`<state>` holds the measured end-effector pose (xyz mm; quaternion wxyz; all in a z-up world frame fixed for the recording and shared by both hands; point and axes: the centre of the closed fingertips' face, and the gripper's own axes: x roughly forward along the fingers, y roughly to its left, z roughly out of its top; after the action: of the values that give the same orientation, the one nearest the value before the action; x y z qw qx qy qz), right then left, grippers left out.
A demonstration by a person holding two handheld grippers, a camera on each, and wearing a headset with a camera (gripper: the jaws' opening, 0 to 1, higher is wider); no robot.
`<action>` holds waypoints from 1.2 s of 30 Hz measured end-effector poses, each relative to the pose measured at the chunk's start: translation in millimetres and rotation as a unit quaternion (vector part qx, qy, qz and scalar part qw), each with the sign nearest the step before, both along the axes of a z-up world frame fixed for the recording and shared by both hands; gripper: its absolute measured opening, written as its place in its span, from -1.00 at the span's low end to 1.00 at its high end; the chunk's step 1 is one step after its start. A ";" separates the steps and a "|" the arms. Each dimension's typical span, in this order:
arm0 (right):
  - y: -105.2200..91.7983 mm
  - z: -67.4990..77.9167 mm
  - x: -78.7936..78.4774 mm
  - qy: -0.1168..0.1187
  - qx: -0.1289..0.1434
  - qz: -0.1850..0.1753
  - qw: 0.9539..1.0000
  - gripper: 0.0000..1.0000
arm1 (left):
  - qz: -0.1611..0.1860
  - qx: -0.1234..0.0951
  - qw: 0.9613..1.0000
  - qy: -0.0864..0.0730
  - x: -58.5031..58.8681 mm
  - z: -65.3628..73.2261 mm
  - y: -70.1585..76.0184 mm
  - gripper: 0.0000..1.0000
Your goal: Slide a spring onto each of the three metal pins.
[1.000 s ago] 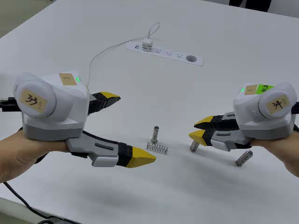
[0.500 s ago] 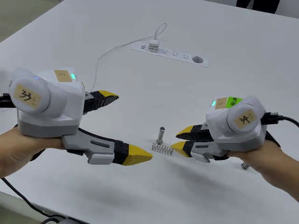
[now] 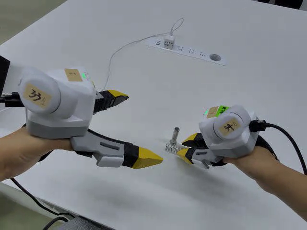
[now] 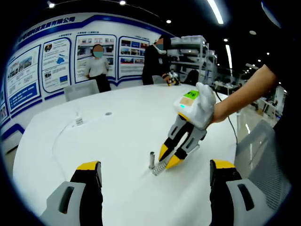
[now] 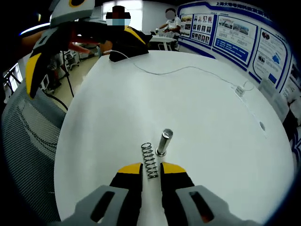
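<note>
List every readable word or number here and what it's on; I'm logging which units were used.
"33": handwritten, left round label on the left gripper.
"34": handwritten, right round label on the right gripper.
Tan sticker atop the left gripper, green sticker atop the right: too small to read.
Wall posters: print too blurred to read.

one end of spring (image 3: 171, 146) hidden behind fingers (image 3: 183, 154) of right gripper (image 3: 186, 146), cable (image 3: 290, 142) cut off at right edge
</note>
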<state>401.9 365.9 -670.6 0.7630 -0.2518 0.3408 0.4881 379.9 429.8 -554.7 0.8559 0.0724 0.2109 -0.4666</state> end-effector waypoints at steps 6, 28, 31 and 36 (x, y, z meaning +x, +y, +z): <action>-3.2 -9.1 -7.1 0.009 -0.024 0.019 0.999 -0.70 | -0.001 -0.001 1.000 0.004 -1.5 -1.8 -0.7 0.95; -7.6 11.4 -17.6 0.012 -0.011 0.032 0.999 -0.79 | -0.031 -0.002 1.000 0.005 -7.6 2.2 -14.1 0.78; -13.9 24.6 -16.9 0.002 -0.005 0.033 0.999 -0.79 | -0.039 0.003 0.999 0.004 -8.5 1.8 -19.8 0.75; -26.4 51.3 -17.8 -0.017 0.011 0.036 0.999 -0.80 | -0.053 0.001 0.998 -0.015 -11.3 8.8 -32.6 0.64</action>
<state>384.0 339.4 -619.2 0.7534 -0.2639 0.3132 0.5144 368.6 397.1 -545.9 0.8327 0.0918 0.1946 -0.5102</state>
